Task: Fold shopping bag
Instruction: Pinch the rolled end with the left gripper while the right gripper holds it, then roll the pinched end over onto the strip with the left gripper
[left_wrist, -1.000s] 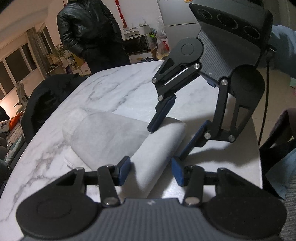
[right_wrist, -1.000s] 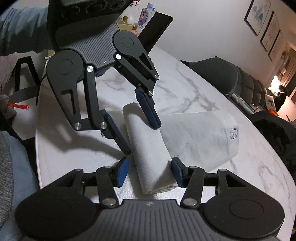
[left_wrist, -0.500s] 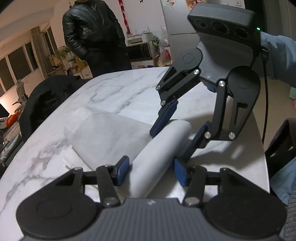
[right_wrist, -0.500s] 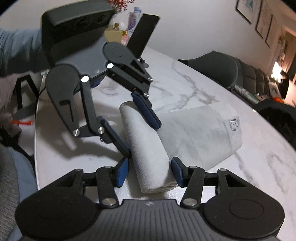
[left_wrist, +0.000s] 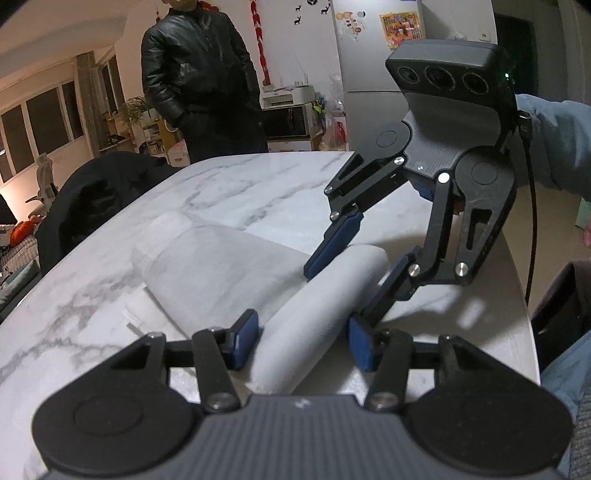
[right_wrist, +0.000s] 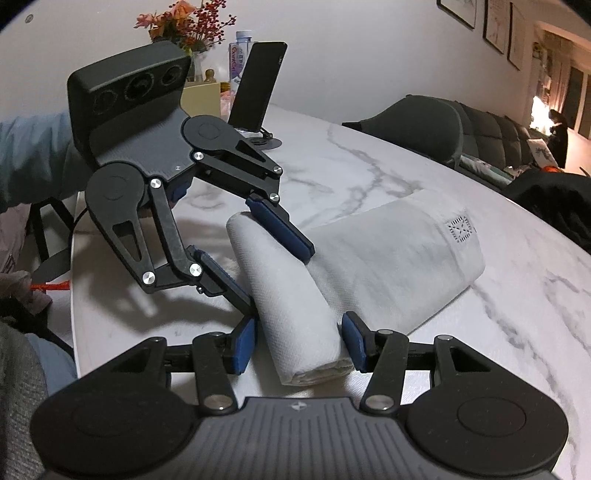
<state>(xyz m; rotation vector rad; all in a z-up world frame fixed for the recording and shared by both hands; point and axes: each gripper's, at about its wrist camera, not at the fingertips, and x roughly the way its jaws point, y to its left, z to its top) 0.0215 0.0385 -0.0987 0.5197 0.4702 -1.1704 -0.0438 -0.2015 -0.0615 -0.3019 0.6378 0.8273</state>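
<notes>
White non-woven shopping bag (right_wrist: 388, 258) lies half-rolled on the marble surface (right_wrist: 406, 162). Left gripper (left_wrist: 303, 338) and right gripper (right_wrist: 299, 343) straddle opposite ends of the roll, jaws spread, not pinching. Risk: the unclamped roll springs open or skews if one end advances faster.

The shopping bag (right_wrist: 391, 258) label print is too small to be read. The bag's underside against the worktop (right_wrist: 369, 155) is hidden. The bystander (left_wrist: 199, 85) is cut off above the shoulders.
</notes>
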